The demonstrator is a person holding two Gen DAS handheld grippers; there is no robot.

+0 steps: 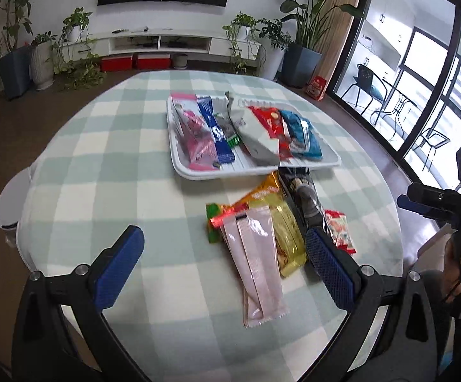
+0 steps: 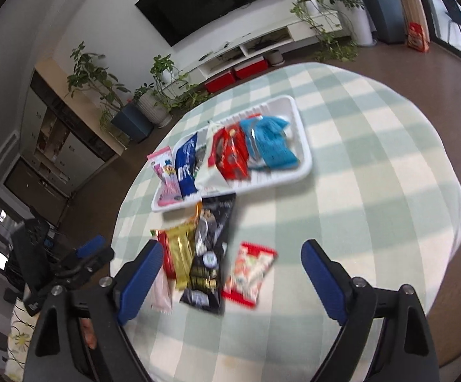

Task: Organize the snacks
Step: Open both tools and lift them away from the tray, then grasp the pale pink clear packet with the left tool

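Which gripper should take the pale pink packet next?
Left. The pale pink packet lies between the left gripper's open fingers, on the checked table. The right gripper is also open but frames the black packet.

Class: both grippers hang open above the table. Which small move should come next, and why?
Probably lower the open left gripper onto the pale pink packet between its fingers: it lies loose outside the white tray, where other snacks already sit.

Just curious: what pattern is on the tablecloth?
Pale green and white checks on the tablecloth, clearest in the left wrist view.
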